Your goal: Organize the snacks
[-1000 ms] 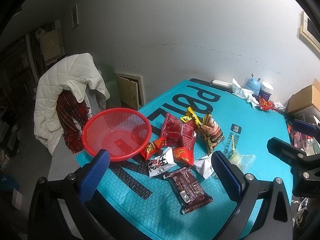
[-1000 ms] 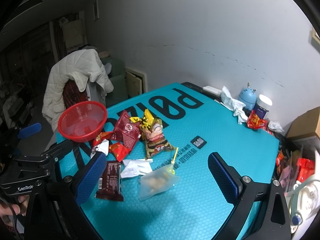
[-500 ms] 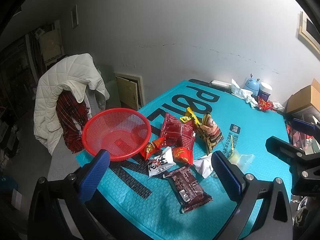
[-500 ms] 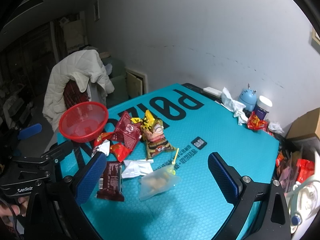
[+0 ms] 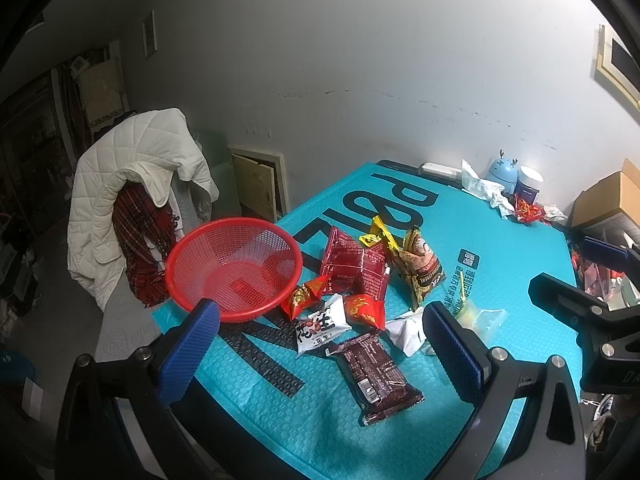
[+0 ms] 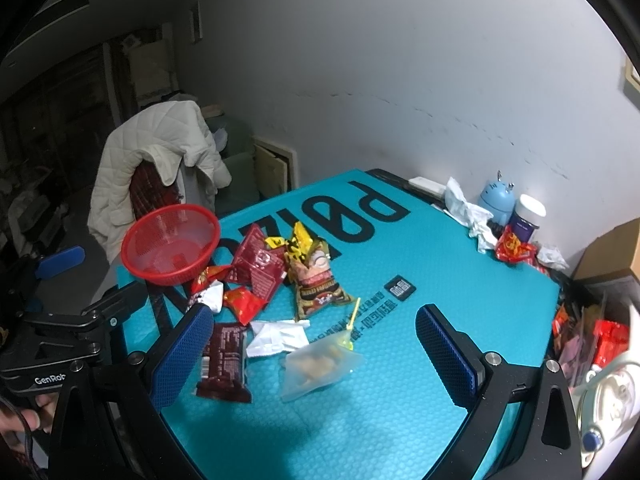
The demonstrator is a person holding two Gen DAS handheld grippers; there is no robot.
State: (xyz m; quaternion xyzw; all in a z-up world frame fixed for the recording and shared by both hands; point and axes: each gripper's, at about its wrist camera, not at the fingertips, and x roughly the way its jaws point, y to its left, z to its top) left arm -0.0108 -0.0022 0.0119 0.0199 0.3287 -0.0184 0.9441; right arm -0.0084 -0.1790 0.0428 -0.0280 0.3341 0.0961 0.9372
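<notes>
Several snack packets lie in a loose pile on the teal mat [image 5: 500, 248]: a big red pack [image 5: 356, 268], a brown chip bag [image 5: 420, 268], a white packet [image 5: 320, 326], a dark brown bar [image 5: 376, 376] and a clear bag [image 6: 316, 368]. An empty red basket [image 5: 234, 268] stands at the mat's left edge. My left gripper [image 5: 320, 356] hovers open above the near edge, over the brown bar. My right gripper [image 6: 316, 356] is open too, above the clear bag. Each gripper shows at the edge of the other's view.
A chair [image 5: 132, 196] draped with a white jacket and plaid scarf stands left of the table. At the far right corner sit a blue gadget [image 6: 498, 200], a jar [image 6: 528, 216], crumpled paper and a red wrapper [image 6: 514, 248]. A cardboard box [image 5: 612, 200] is at the right.
Both views drift very slightly; the snacks and basket lie as before. Both grippers stay open.
</notes>
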